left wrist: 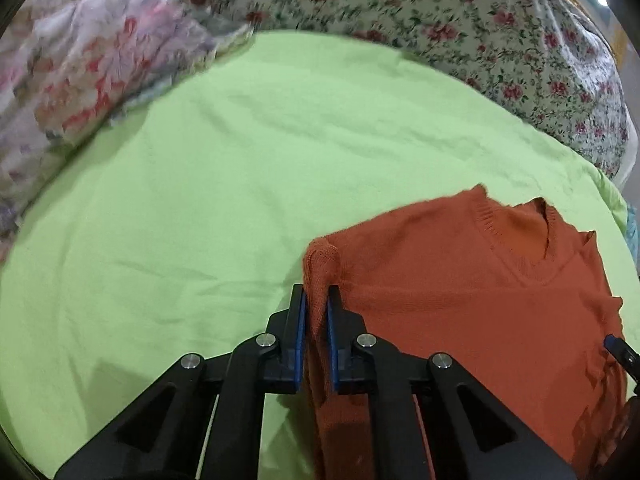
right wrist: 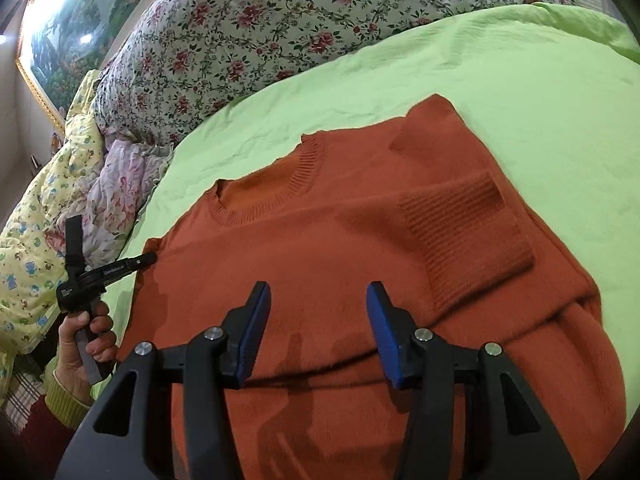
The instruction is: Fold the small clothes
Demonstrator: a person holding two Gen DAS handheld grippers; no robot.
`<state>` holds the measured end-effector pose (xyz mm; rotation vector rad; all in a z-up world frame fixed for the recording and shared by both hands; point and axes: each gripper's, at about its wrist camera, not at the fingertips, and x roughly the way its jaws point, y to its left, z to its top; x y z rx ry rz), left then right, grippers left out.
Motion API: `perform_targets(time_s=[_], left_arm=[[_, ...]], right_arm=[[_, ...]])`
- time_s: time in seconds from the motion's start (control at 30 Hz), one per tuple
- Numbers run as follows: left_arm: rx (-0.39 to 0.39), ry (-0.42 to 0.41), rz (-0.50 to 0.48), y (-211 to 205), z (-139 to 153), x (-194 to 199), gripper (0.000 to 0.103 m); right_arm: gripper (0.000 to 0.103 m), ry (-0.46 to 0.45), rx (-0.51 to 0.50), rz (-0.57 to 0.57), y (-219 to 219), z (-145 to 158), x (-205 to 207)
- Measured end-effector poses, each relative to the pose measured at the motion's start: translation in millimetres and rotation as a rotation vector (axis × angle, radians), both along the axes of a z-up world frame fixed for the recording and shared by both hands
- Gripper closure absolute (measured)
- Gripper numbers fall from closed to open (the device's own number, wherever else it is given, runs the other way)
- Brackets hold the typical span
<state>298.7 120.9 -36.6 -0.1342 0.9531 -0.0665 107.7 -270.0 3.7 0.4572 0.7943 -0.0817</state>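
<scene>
At the far left of the right wrist view, a hand [right wrist: 86, 340] with a yellow-green cuff is seen wrapped around the handle of the left gripper [right wrist: 146, 259], whose fingers are levelled at the left edge of the orange sweater [right wrist: 320, 264]. In the left wrist view the left gripper [left wrist: 316, 320] is angled steeply down, and a bunched fold of the sweater's left side [left wrist: 320, 276] is pinched tight between its blue pads [left wrist: 301, 344]. The sweater [left wrist: 480, 320] is laid flat on the green sheet [left wrist: 200, 200], neck away from the viewer, with its ribbed collar [right wrist: 296, 176] toward the far side. Further right, the right gripper [right wrist: 318, 300] is held over the middle of the sweater's body, tilted down, its jaws parted with nothing caught between them. To its right a sleeve is folded across the chest, its ribbed cuff [right wrist: 468, 220] lying on top. Beyond the sheet, a floral bedspread [right wrist: 260, 32] is spread along the far side, and crumpled patterned quilts [right wrist: 52, 208] are piled at the left, close by the left hand. A framed landscape picture [right wrist: 80, 20] is hung on the far wall.
</scene>
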Motion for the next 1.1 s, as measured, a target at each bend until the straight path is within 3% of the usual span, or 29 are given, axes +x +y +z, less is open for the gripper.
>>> perform_targets(time_s=[0.1,0.13,0.3,0.4,0.53,0.57,0.87,1.1], left_arm=[[-0.018,0.001,0.000,5.6,-2.6,1.3,0.093],[-0.011,0.005,0.005,7.4,-0.9,1.1,0.089],[0.027,-0.002,0.042,10.8,20.3,-22.3,0.085],[0.005,-0.008,0.042,11.8,33.8,-51.4,0.084],[-0.031,-0.013,0.031,7.7,42.0,-105.6,0.055],[-0.035,-0.012,0.027,5.2,42.2,-120.7,0.052],[-0.081,0.061,-0.041,-16.3,24.8,-241.2,0.052],[-0.084,0.114,-0.062,-17.7,9.3,-306.6,0.052]], right_arm=[[0.051,0.067,-0.042,-0.042,-10.4,-12.8,10.8],[0.051,0.107,-0.012,-0.032,-16.8,-22.7,16.7],[0.051,0.077,-0.021,-0.044,-16.4,-4.6,5.0],[0.050,0.031,-0.012,-0.044,-15.5,11.1,-14.4],[0.049,0.008,-0.005,-0.050,-12.8,24.6,-45.7],[0.049,0.006,-0.002,-0.051,-12.6,26.8,-52.7],[0.049,-0.012,-0.049,-0.053,-19.4,47.3,-137.6],[0.047,0.004,-0.083,-0.076,-35.5,52.5,-199.0]])
